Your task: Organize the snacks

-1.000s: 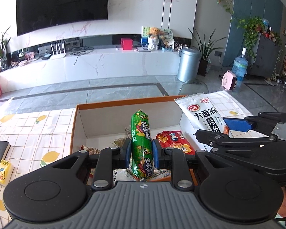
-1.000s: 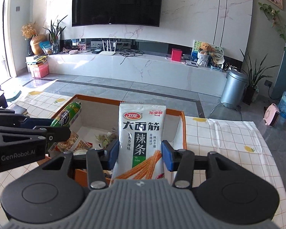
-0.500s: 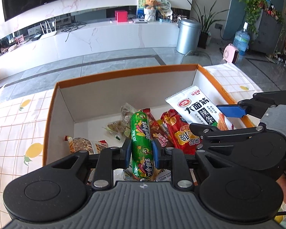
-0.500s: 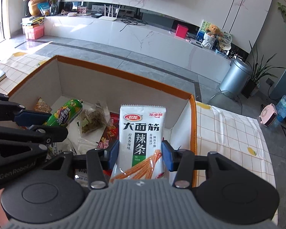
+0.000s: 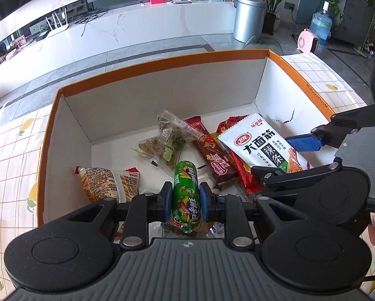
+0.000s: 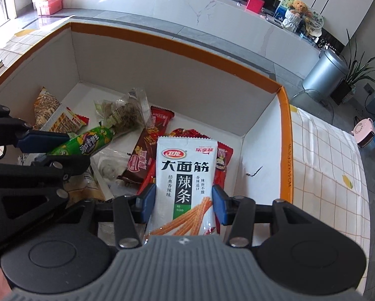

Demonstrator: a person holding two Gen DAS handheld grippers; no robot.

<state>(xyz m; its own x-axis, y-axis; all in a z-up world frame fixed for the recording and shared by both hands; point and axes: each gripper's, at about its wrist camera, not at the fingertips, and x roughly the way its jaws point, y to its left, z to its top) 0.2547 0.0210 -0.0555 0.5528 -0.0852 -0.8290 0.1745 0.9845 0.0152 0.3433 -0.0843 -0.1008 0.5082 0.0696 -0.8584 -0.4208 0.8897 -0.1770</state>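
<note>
My left gripper (image 5: 184, 200) is shut on a green sausage stick (image 5: 186, 195), held over the near part of an orange-rimmed white box (image 5: 162, 62). The right gripper (image 6: 183, 200) is shut on a white spicy-strip packet (image 6: 184, 175), pads pressing its two sides, low inside the same box (image 6: 177, 45). From the left wrist view the packet (image 5: 260, 145) and the right gripper's blue pad (image 5: 303, 141) show at the right. The right wrist view has the sausage (image 6: 87, 143) and the left gripper at the left. Several snacks lie on the box floor: a brown bar (image 5: 212, 155), a clear bag of green bits (image 5: 167, 140), a striped pouch (image 5: 104, 183).
The box stands on a table with a lemon-print checked cloth (image 6: 325, 163). Its right wall (image 6: 286, 150) is close to the white packet. Beyond lie a tiled floor, a long white TV bench (image 5: 137, 27) and a metal bin (image 5: 248, 17).
Both grippers have sunk and tipped downward into the box, each still holding its snack. The view now looks onto the box floor instead of the room.
</note>
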